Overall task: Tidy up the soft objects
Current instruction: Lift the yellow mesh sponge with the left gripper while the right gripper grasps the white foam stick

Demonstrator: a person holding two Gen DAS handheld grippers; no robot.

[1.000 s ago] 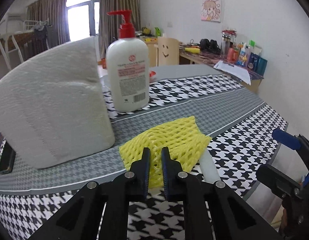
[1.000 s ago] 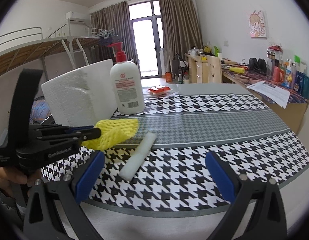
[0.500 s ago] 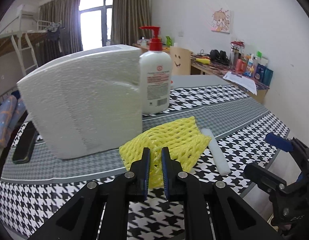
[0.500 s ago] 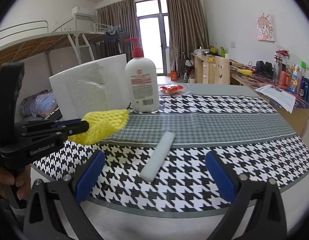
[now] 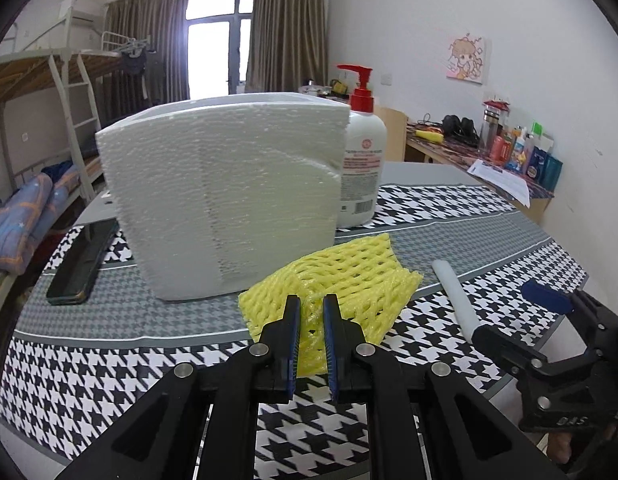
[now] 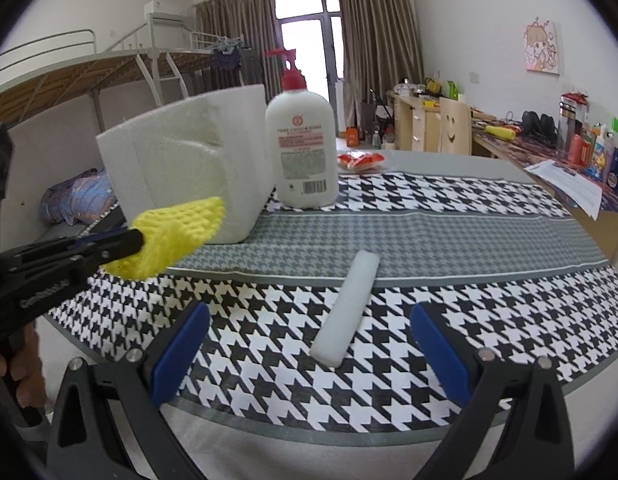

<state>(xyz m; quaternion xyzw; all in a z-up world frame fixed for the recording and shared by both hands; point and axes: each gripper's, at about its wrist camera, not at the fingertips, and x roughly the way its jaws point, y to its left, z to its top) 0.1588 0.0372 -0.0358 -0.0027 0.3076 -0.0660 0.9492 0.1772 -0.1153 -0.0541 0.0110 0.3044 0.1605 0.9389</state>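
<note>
The left gripper [image 5: 310, 312] is pinched on the yellow foam net [image 5: 341, 276], held above the table at frame centre. The right gripper [image 6: 309, 344] gapes wide, empty, over the white foam stick [image 6: 349, 304] — not yet picked up. Big white foam block [image 5: 225, 204] and lotion bottle [image 5: 363, 168] crowd behind; phone [image 5: 83, 264] lies left.
</note>
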